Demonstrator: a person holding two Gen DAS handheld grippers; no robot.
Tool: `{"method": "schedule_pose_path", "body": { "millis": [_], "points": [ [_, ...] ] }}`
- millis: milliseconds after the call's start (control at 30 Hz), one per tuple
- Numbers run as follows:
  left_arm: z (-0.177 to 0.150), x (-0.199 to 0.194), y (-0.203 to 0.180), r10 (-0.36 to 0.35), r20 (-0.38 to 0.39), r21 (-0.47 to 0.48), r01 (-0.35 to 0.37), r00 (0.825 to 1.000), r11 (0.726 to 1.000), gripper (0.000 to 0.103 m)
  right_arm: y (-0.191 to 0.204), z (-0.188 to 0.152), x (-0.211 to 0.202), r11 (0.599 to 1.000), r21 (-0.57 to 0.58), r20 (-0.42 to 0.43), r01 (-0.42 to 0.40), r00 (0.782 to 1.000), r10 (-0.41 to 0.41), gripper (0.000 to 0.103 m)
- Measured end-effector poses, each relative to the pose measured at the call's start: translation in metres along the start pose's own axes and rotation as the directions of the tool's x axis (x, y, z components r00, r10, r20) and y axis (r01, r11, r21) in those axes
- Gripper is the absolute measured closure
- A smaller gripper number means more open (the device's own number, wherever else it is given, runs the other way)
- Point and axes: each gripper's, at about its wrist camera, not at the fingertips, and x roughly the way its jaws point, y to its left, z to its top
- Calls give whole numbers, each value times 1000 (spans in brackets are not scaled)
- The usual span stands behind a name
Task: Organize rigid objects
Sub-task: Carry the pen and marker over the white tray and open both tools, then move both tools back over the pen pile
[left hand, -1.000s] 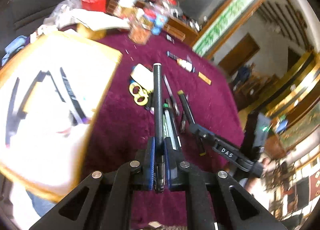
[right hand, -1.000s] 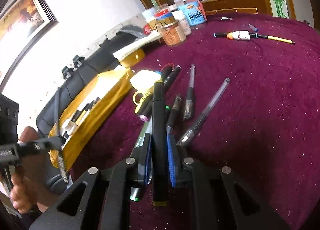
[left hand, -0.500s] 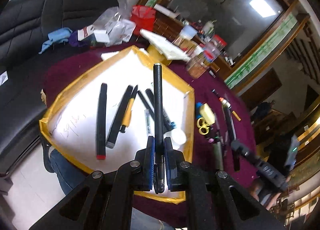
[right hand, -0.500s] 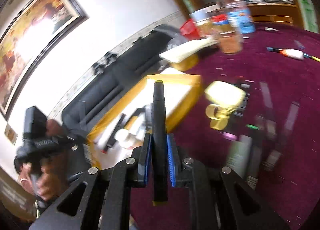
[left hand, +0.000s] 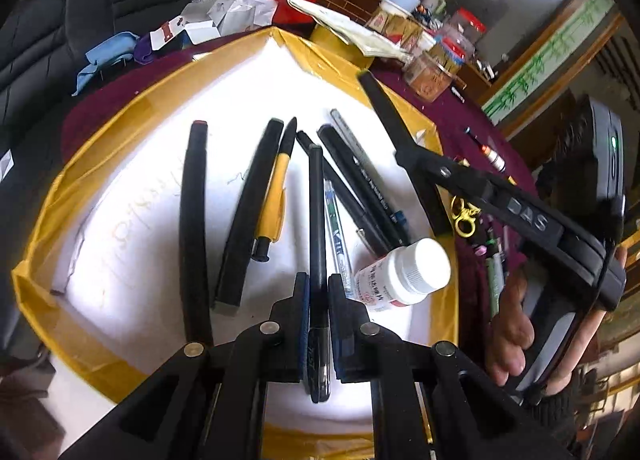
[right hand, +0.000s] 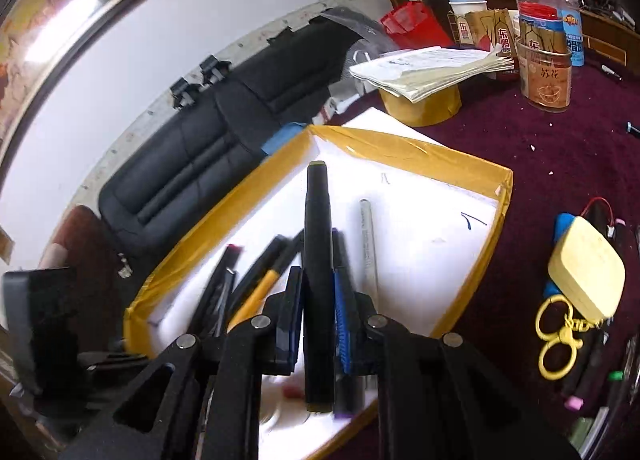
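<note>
My left hand-held gripper is clamped narrow on a slim black pen, which sticks straight out ahead over the yellow-rimmed tray with its white floor. My right hand-held gripper is closed on a thicker black marker, its blue pads pressing the barrel on both sides, and that marker also points out over the same tray. Lying in the tray I see a long black marker with a red tip, another black marker, a yellow-and-black pen, a clear pen, two dark pens side by side and a white-capped bottle on its side near the tray's right edge. From the left wrist view my right gripper reaches in over the tray's right rim, held by my right hand. The tray rests on a dark red surface. Beside it on the cloth lie a pale yellow case with yellow clasps, and a few more pens close to it. Behind the tray stand a roll of yellow tape under a stack of papers and a clear jar.
</note>
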Motion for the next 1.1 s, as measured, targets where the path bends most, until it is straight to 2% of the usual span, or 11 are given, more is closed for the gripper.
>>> {"method": "schedule_pose_path", "body": {
  "millis": [100, 300, 433, 500, 567, 600, 633, 733, 900, 1000, 1100],
  "points": [
    [0, 7, 2, 14, -13, -2, -14, 1000, 1000, 95, 2, 0, 11, 999, -23, -8, 31, 999, -31, 88],
    [-4, 7, -5, 49, 19, 27, -50, 999, 998, 95, 3, -3, 22, 994, -56, -10, 99, 995, -100, 88],
    [-7, 6, -10, 73, 43, 51, -75, 996, 996, 92, 0, -5, 23, 995, -49, -10, 91, 996, -92, 88],
    [-10, 5, -12, 76, 56, 58, -79, 996, 995, 82, -2, -4, 22, 996, -36, -15, 81, 997, -81, 87],
    [-13, -1, -13, 85, 91, 57, -90, 992, 994, 49, -4, -2, 17, 998, -14, -10, 58, 998, -58, 74],
    [-16, -7, -15, 96, 125, 63, -104, 988, 993, 44, -5, -2, 13, 999, -1, 1, 45, 999, -45, 68],
    [-18, -9, -17, 103, 143, 65, -113, 984, 991, 40, -6, -1, 7, 1000, 11, 15, 29, 999, -29, 66],
    [-25, -21, -22, 130, 175, 64, -143, 976, 988, 39, -8, -2, -20, 1000, 26, 62, 7, 998, -9, 62],
    [-36, -45, -23, 183, 240, -13, -186, 953, 983, 38, -26, -14, -80, 997, 78, 156, -10, 988, -2, 56],
    [-43, -66, -33, 178, 307, -32, -177, 935, 984, 38, -47, -29, -113, 991, 129, 188, -19, 982, -6, 52],
    [-50, -86, -61, 138, 371, 10, -153, 918, 988, 34, -72, -49, -138, 984, 172, 182, 35, 981, -67, 52]
  ]
}}
